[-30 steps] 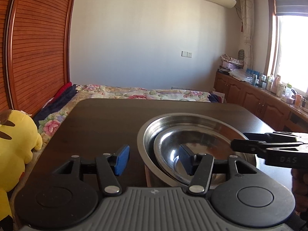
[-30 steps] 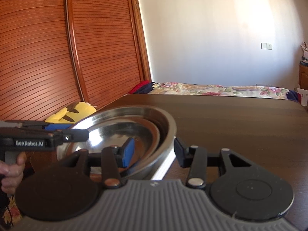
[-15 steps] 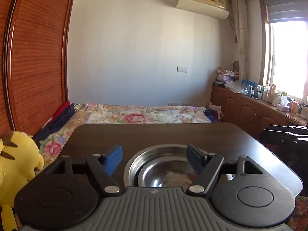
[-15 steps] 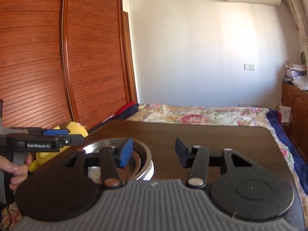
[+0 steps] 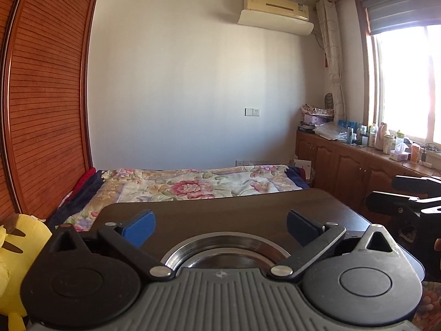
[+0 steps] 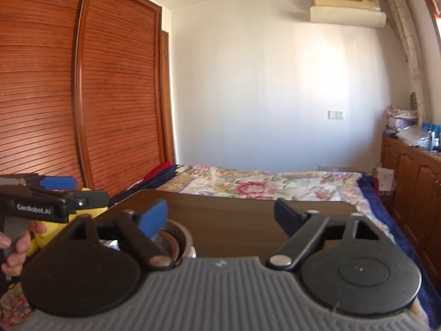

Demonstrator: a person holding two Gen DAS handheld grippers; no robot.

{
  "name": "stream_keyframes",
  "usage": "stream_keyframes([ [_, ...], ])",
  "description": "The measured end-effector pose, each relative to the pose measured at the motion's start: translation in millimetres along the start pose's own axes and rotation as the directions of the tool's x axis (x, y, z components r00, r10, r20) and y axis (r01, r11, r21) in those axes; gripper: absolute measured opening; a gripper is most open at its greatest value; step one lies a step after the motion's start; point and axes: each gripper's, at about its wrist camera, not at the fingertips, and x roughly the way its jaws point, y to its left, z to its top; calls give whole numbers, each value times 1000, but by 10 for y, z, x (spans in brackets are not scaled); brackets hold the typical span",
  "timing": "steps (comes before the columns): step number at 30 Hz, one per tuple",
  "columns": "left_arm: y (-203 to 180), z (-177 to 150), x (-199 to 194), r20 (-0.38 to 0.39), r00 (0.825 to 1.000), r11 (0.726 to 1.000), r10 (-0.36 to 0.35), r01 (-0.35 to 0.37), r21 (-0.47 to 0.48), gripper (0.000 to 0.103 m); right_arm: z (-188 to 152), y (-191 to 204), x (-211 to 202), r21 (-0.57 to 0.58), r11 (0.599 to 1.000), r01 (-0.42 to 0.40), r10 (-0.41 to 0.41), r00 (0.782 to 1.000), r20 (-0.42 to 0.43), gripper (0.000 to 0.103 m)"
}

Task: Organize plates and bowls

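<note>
Both tools are released and carry nothing: left gripper [image 5: 220, 224] and right gripper [image 6: 222, 216] each stand with jaws spread wide. The nested steel bowls [image 5: 224, 251] sit on the dark table [image 5: 248, 207] directly below the left gripper and below-left of the right. Judged step: withdrawal after stacking; best done by lifting straight clear of the rims. Ahead of both tools the tabletop runs bare to its far edge, bed [image 5: 193, 182] beyond.

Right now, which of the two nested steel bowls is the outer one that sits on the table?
The larger steel bowl, whose wide rim rings the rest. The smaller bowl sits inside it, lower and closer to the open left gripper.
</note>
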Motion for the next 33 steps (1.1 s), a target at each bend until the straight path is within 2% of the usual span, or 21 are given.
stream_keyframes([
  [3, -45, 2, -11, 4, 1000, 1000, 13, -13, 16, 102, -20, -26, -40, 6, 1000, 8, -8, 1000, 20, 103],
  [9, -132, -26, -38, 3, 999, 998, 50, -50, 23, 102, -55, -49, -58, 31, 999, 16, -17, 1000, 20, 103],
  [16, -160, -126, 1, -27, 995, 995, 93, -92, 29, 102, -133, -34, -21, 38, 994, 102, -102, 995, -5, 103],
  [25, -200, -238, -14, -41, 994, 994, 100, -97, 51, 102, -238, -2, -8, 24, 987, 156, -155, 987, -33, 103],
  [33, -151, -313, 39, -64, 991, 992, 121, -119, 32, 102, -262, 25, 29, 4, 984, 181, -180, 982, -50, 103],
])
